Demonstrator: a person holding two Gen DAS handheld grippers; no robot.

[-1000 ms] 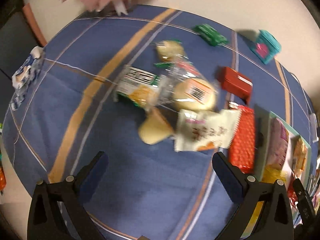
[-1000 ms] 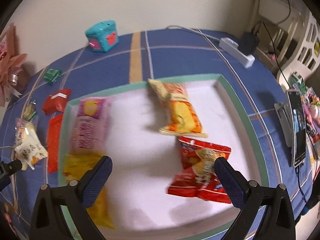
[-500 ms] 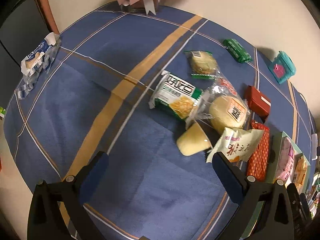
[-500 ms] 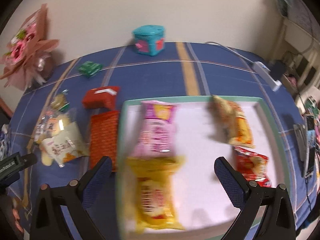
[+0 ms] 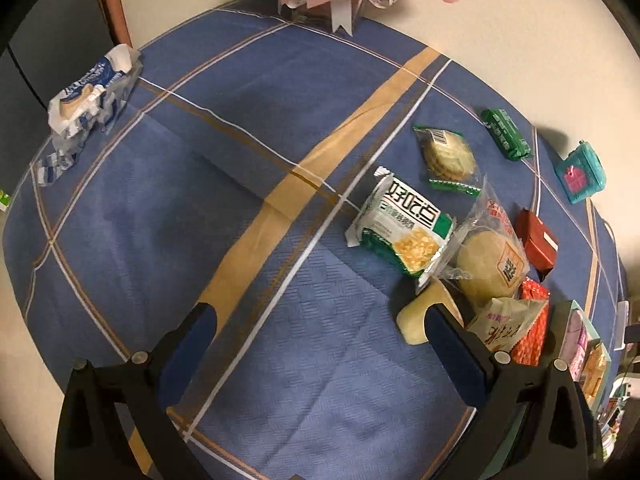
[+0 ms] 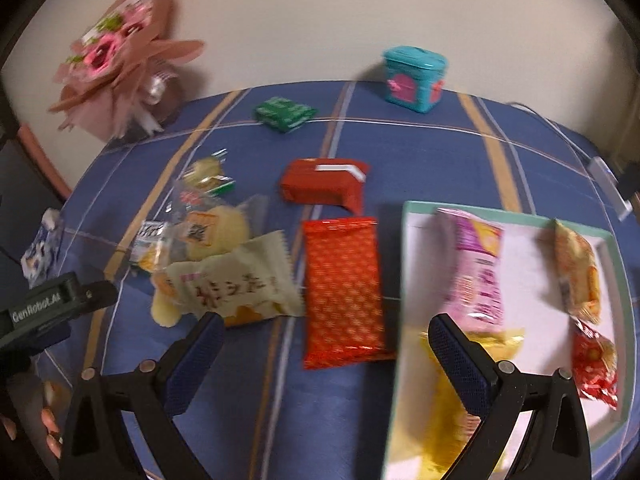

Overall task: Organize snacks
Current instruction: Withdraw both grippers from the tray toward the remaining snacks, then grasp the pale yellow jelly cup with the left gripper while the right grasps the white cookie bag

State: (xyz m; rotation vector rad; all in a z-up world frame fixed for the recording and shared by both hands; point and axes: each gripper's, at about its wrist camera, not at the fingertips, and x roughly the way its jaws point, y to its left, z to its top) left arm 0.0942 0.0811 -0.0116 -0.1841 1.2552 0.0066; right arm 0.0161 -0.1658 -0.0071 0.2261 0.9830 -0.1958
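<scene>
Loose snacks lie on the blue cloth: a green-white pack [image 5: 402,232], a round bun in clear wrap [image 5: 490,266], a cracker pack [image 5: 446,156], a cream packet [image 6: 236,286], a red-orange pack [image 6: 344,290], a red box [image 6: 324,186] and a green pack [image 6: 285,113]. The white tray [image 6: 528,276] with a green rim holds a pink bag [image 6: 476,268], a yellow bag [image 6: 460,396] and two more. My left gripper [image 5: 320,344] is open over bare cloth, left of the pile. My right gripper [image 6: 326,354] is open above the red-orange pack's near end.
A teal box [image 6: 414,74] and a pink bouquet [image 6: 120,52] stand by the wall. A blue-white wrapper [image 5: 86,96] lies at the table's left edge. A power strip [image 6: 608,184] sits far right. A hand [image 6: 48,424] shows low on the left.
Both cameras have swung left. The left view now covers more bare cloth, with the pile at its right. The right view left the tray's middle and now faces the loose snacks.
</scene>
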